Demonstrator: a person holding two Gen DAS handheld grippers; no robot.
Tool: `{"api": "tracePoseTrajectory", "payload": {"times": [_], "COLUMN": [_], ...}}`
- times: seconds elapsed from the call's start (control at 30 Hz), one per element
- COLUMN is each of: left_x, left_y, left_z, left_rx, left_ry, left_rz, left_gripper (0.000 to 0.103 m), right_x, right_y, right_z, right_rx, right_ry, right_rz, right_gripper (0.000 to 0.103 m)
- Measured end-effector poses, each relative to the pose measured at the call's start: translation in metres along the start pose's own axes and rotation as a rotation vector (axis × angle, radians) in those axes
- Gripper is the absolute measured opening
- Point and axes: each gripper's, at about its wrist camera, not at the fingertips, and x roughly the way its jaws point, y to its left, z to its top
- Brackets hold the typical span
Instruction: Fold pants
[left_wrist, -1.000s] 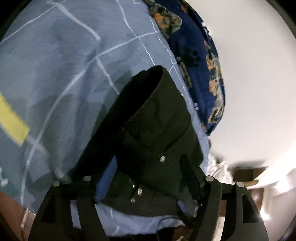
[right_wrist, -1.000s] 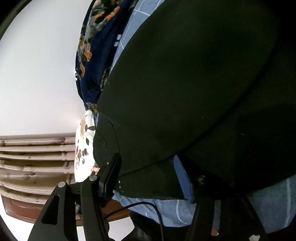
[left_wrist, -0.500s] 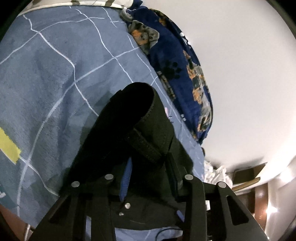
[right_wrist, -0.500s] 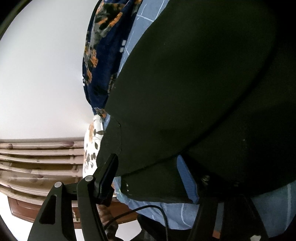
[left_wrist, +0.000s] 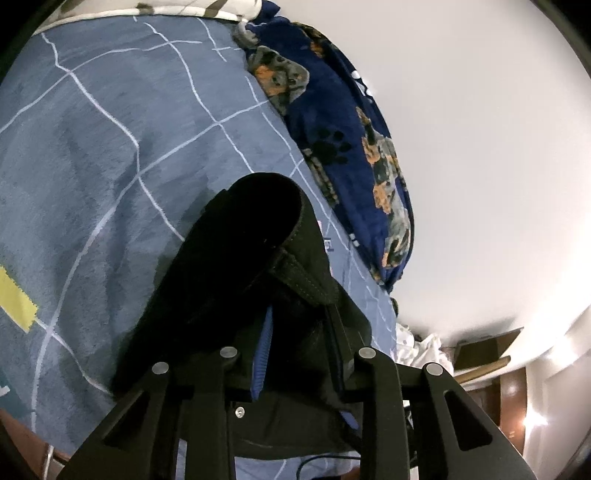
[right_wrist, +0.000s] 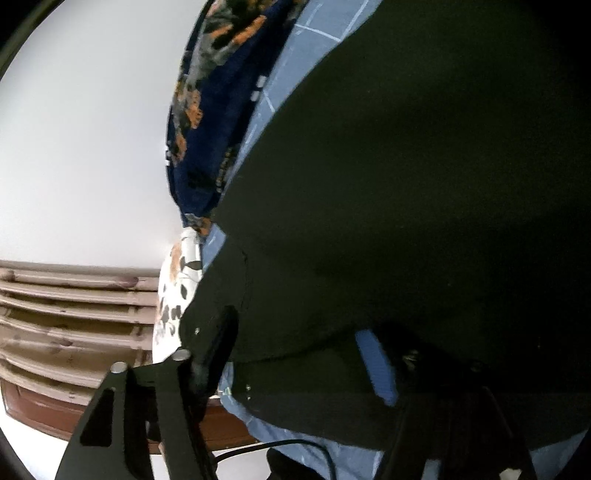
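The blue checked bedspread (left_wrist: 110, 155) is carrying the black pants (right_wrist: 424, 184), lying beside the dark blue printed blanket (left_wrist: 343, 147). The left gripper (left_wrist: 299, 332), jaws just narrowing, is pinching the pants' bunched waistband; the right gripper (right_wrist: 303, 343), jaws just closing, is straddling the pants' edge, its grip impossible to confirm.

Black pants (left_wrist: 236, 280), blue-checked bedsheet (left_wrist: 110, 155)

Left tongs (left_wrist: 299, 343) have just been closing and now pinch black cloth between both pads. Right tongs (right_wrist: 303, 350) have been closing too, cloth between the fingers.
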Motion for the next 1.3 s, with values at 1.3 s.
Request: {"api": "tracePoseTrajectory", "payload": {"times": [1.3], "left_x": [0.042], "left_y": [-0.07], "left_z": [-0.071], "left_rx": [0.484], "left_ry": [0.154], "left_rz": [0.279], "left_gripper": [0.017], "right_x": [-0.016], "right_y": [-0.02], "right_z": [-0.046], "right_rx": [-0.082], "right_ry": [0.12], "right_rz": [-0.046], "right_gripper": [0.009]}}
